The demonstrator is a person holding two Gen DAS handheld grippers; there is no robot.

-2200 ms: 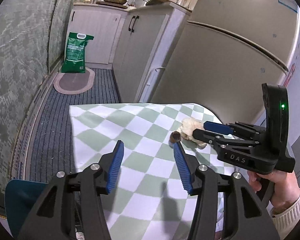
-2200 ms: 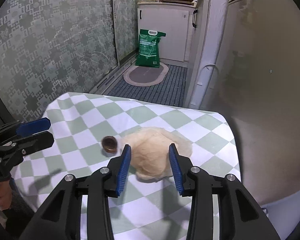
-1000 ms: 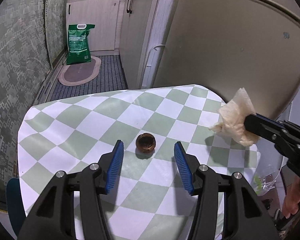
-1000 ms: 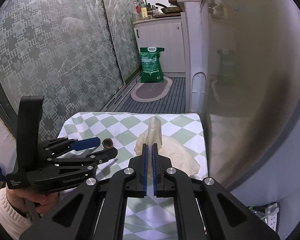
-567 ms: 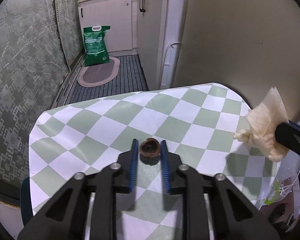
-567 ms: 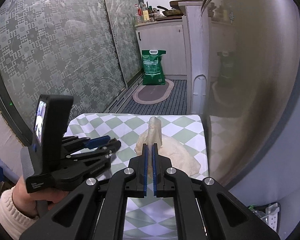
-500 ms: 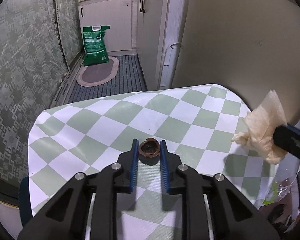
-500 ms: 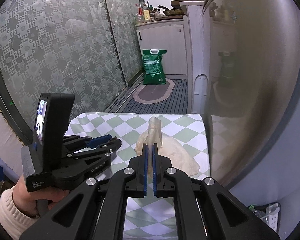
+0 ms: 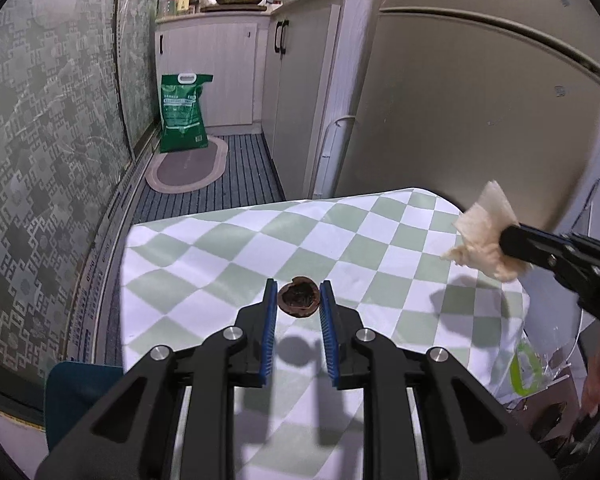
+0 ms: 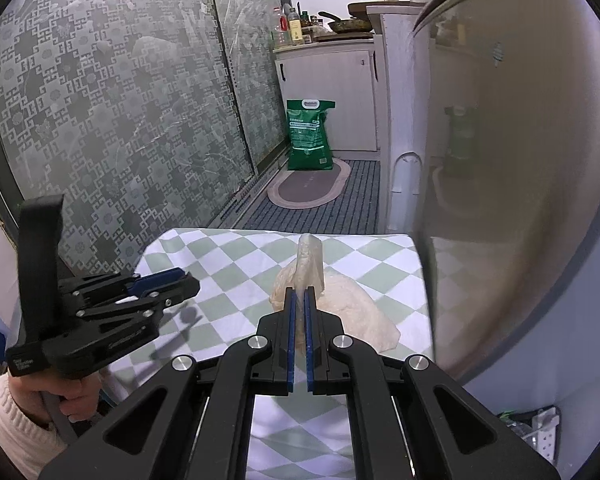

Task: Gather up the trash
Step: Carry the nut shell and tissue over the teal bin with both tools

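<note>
Brown and hard, the nut shell [image 9: 299, 299] sits pinched between the left gripper [image 9: 299, 300] jaws, lifted just above the checked bench [image 9: 220, 248]. It looks light but round (it could pop out). The right gripper [image 10: 299, 300] jaws squeeze the soft crumpled tissue [image 10: 310, 264].

The left claw [image 9: 299, 298] has closed on the nutshell [image 9: 299, 301].
</note>
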